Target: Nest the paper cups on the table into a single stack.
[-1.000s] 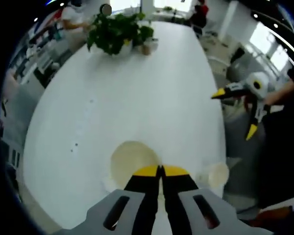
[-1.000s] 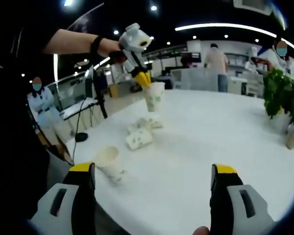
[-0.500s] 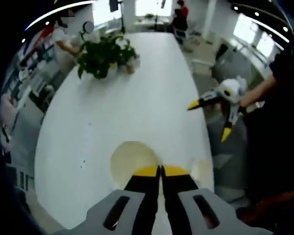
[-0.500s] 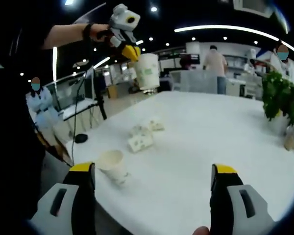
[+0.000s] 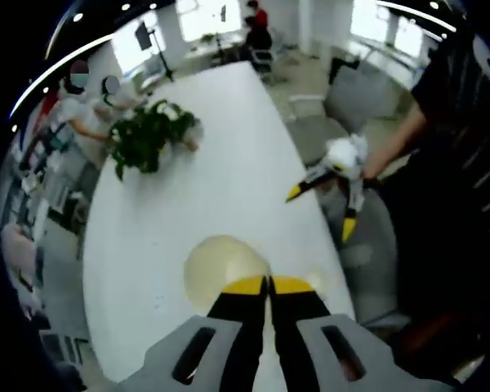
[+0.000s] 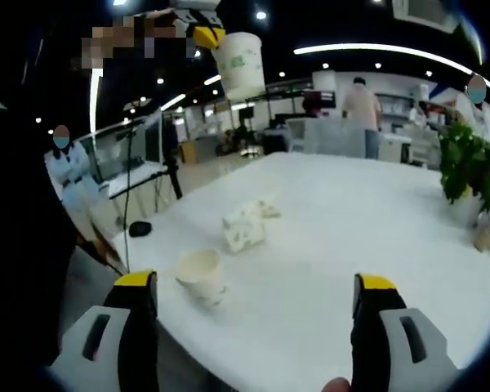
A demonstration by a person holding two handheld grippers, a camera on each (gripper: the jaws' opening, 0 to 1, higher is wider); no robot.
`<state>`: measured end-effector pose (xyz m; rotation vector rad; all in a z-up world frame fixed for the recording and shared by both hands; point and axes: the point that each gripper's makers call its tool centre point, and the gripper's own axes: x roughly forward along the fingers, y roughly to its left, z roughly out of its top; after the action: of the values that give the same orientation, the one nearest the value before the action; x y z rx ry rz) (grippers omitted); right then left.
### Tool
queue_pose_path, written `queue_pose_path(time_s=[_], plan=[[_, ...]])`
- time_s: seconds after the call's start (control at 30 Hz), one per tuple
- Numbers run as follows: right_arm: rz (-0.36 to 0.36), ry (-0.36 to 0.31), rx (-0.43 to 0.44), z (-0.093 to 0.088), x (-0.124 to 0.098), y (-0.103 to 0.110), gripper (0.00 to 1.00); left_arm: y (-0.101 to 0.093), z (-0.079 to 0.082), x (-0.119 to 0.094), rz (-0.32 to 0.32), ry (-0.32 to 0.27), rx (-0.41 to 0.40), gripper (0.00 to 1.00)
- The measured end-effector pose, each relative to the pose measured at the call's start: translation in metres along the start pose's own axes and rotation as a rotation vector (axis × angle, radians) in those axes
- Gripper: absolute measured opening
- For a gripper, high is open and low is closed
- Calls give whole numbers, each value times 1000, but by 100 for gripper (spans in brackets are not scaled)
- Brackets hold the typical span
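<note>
In the left gripper view my left gripper (image 5: 268, 282) is shut on the rim of a cream paper cup (image 5: 222, 268), held high above the white table (image 5: 171, 212). The right gripper view has that left gripper (image 6: 206, 36) at the top, the held cup (image 6: 238, 65) hanging from it. Another paper cup (image 6: 202, 276) stands upright near the table's near edge. Two cups (image 6: 245, 230) lie on their sides further in. My right gripper (image 6: 253, 286) is open and holds nothing; it also appears as the right gripper (image 5: 320, 214) beside the table's edge.
A potted plant (image 5: 147, 139) stands toward the far end of the table; in the right gripper view the plant (image 6: 469, 167) is at the right, with a small brown item (image 6: 483, 230) beside it. People stand in the background. The table's middle (image 6: 335, 220) is bare.
My left gripper has lifted the held cup higher, so the table looks farther below it. The right gripper stays open in about the same place.
</note>
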<state>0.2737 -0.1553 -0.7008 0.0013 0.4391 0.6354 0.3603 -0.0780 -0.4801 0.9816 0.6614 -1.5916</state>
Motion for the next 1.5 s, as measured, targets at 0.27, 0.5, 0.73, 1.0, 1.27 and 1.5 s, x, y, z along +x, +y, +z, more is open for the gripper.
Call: queue_pose_path(time_s=[0.27, 0.5, 0.73, 1.0, 1.27, 1.5], plan=[[-8, -18, -3, 4, -1, 0, 99, -37, 2, 21, -70, 10, 68, 0], [-12, -23, -7, 5, -3, -1, 99, -69, -17, 52, -147, 24, 105, 0], [-19, -29, 6, 1, -6, -5, 99, -83, -43, 78, -150, 88, 213, 0], [-19, -36, 24, -3, -7, -4, 99, -101, -62, 105, -145, 109, 336, 0], [-15, -43, 40, -4, -9, -4, 98, -113, -76, 131, -146, 101, 334, 0], [-20, -45, 47, -6, -14, -6, 98, -123, -89, 147, -148, 104, 330, 0]])
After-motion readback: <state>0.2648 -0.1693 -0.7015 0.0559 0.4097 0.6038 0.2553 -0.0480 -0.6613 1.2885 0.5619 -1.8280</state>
